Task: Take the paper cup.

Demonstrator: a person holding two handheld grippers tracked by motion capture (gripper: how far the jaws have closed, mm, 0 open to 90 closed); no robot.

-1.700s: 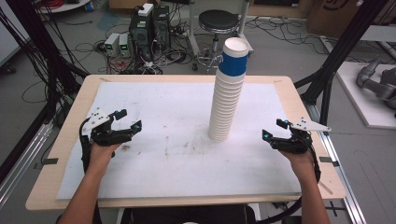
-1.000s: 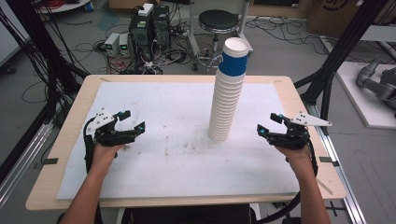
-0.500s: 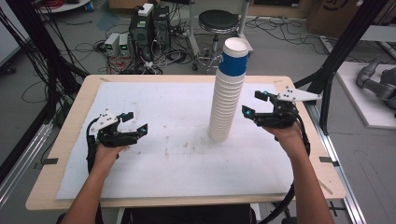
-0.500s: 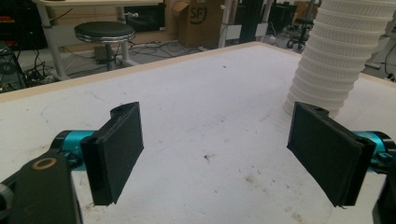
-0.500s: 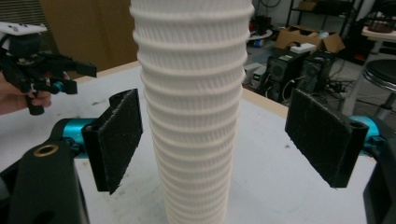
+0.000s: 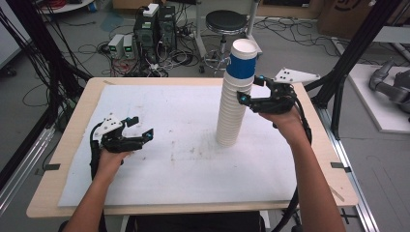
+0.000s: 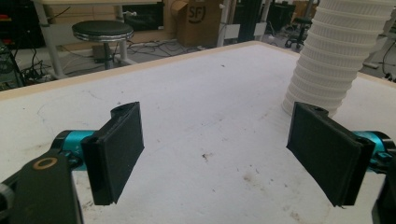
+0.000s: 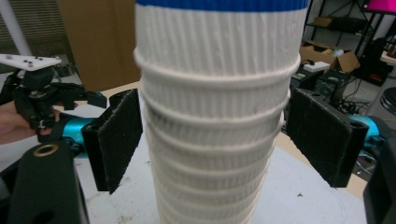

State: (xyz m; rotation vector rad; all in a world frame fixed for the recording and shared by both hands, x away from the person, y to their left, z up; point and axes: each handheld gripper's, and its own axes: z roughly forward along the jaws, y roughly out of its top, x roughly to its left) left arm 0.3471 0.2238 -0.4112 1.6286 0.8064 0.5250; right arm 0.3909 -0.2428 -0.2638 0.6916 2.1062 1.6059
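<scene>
Ribbed paper cup stack (image 6: pixel 234 104) stood between your right gripper (image 6: pixel 251 90) pads, just opened wide, gripping nothing (at its 3 o'clock); you needed to close squarely under one rim.

A: Any readable text in frame?
B: One — "SF" in black on the cardboard box (image 7: pixel 198 18) on the floor beyond the desk (image 7: pixel 196 88), left gripper view.
A: Anything else?
B: Letters on another cardboard box (image 6: pixel 348 14) at the top of the high view — too cropped to read.
</scene>
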